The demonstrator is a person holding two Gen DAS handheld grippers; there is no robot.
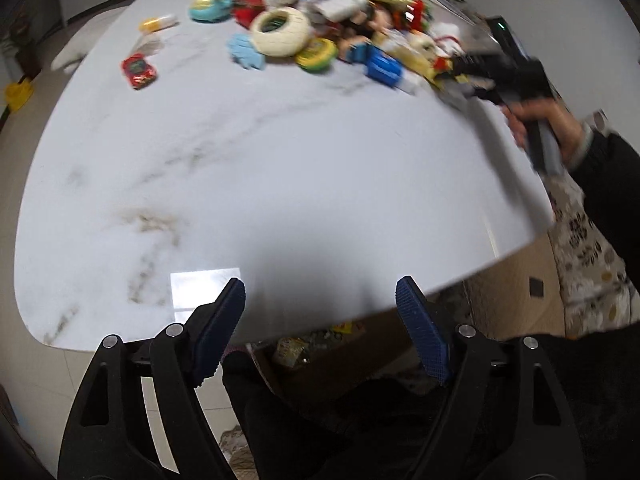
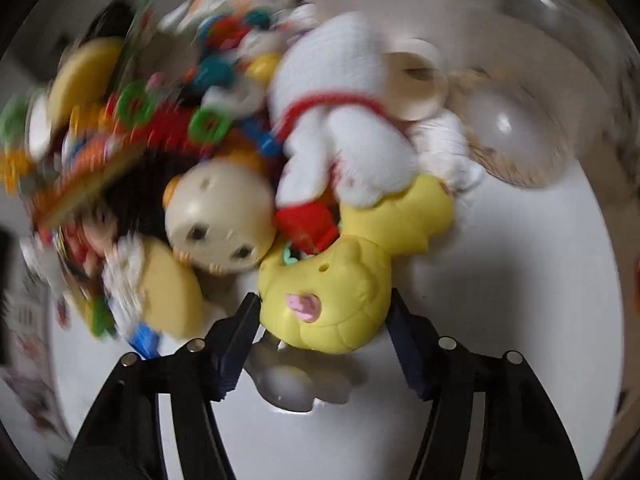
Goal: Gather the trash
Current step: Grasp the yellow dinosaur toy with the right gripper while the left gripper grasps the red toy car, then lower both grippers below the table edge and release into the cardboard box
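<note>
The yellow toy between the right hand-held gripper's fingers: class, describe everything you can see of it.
The yellow toy looks like smooth moulded plastic with rounded, lumpy lobes, a pink patch on its near side and a small dark hole. It lies at the pile's near edge on the white table, against a red piece and under a white plush. The right hand-held gripper flanks it; contact is unclear.

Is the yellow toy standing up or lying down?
Lying down. The yellow toy lies on its side on the table, between the right gripper pads.

Empty gripper (image 1: 320, 330) over marble table (image 1: 280, 184)
</note>
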